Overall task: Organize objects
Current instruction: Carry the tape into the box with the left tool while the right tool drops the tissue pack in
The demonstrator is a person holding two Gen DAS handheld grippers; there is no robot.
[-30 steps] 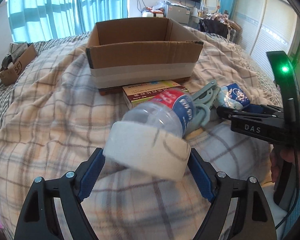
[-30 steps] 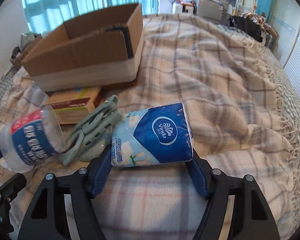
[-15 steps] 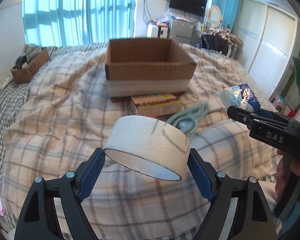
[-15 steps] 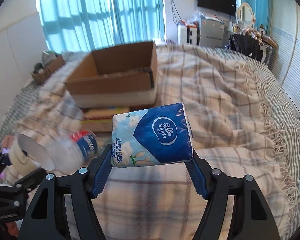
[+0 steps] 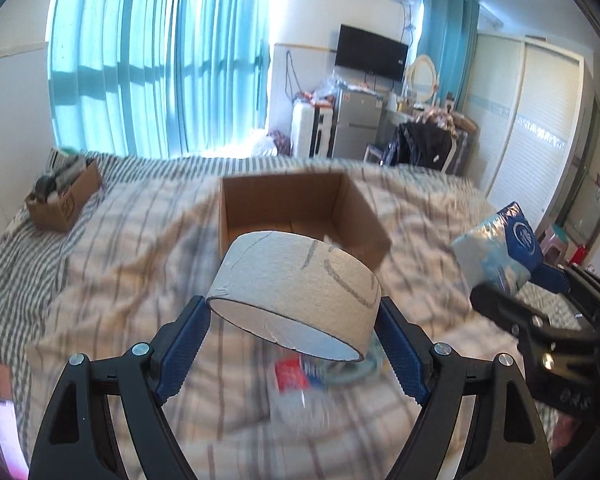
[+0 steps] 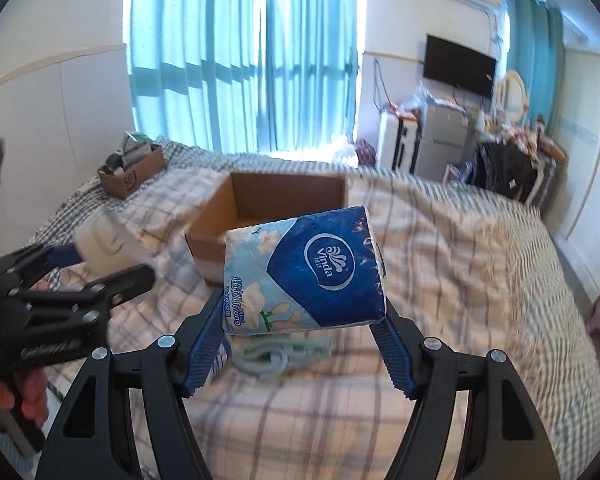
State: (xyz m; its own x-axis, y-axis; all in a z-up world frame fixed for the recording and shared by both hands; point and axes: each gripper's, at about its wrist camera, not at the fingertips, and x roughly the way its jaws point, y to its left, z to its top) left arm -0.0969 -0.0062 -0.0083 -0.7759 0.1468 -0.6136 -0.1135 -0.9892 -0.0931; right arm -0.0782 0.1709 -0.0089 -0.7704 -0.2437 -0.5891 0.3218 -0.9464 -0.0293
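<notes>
My left gripper (image 5: 294, 338) is shut on a white tape roll (image 5: 296, 292) and holds it high above the bed, in front of the open cardboard box (image 5: 296, 204). My right gripper (image 6: 304, 340) is shut on a blue Vinda tissue pack (image 6: 304, 272), also raised, near the box (image 6: 276, 192). The tissue pack shows at the right in the left wrist view (image 5: 500, 248); the tape roll shows at the left in the right wrist view (image 6: 108, 246). A plastic bottle (image 5: 300, 384) and pale green clips (image 6: 276, 356) lie on the blanket below.
The plaid blanket (image 6: 440, 280) covers the bed. A small cardboard box (image 5: 64, 200) with clutter sits at the far left edge. A fridge, a TV and wardrobes stand beyond the bed.
Both grippers have risen and tilted up with their loads, moving towards the box. The box's inside now shows, and the bottle and clips lie below.
</notes>
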